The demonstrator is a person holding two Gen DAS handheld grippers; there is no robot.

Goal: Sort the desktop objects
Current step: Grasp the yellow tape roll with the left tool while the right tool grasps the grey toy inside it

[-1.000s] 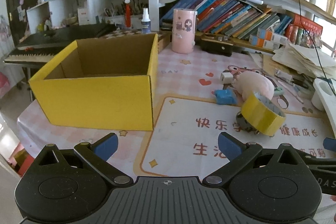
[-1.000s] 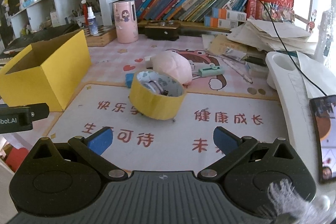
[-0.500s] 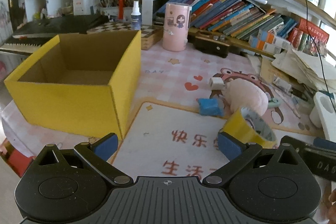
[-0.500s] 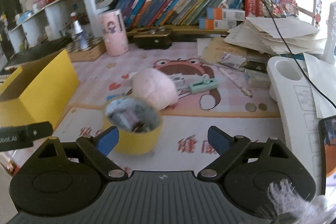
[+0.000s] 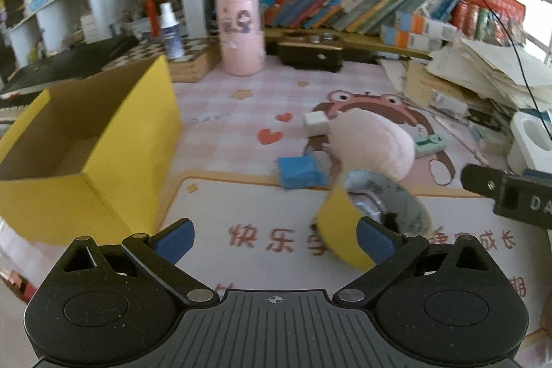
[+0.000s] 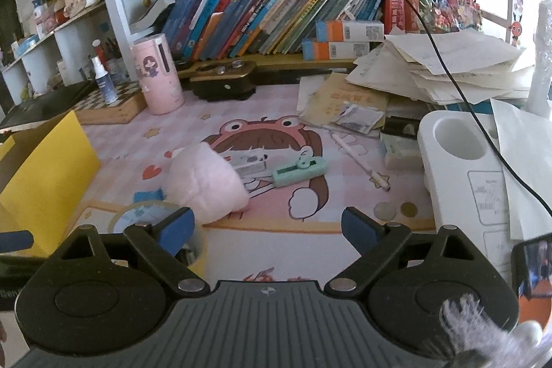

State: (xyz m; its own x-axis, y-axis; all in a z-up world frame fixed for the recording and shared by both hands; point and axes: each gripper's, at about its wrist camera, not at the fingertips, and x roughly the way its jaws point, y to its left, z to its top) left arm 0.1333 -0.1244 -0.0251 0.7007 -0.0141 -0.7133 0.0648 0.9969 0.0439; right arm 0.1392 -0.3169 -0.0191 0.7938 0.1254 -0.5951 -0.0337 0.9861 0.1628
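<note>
Tape roll by left hand-held gripper (jaws apart)

Bright daylight from right; left view motion-blurred.

Both views shifted rightward across the tabletop. In left wrist view, box slid from centre to far left edge; tape roll went from well ahead on the right to just against right blue pad of left tongs, tilted, mouth up. In right wrist view, tape roll moved from centre ahead to low left, partly behind left pad of right tongs; plush now just ahead. Right tongs narrowed slightly early on, then steady; nothing between pads. Right tongs' finger now intrudes at right edge of left view.
</note>
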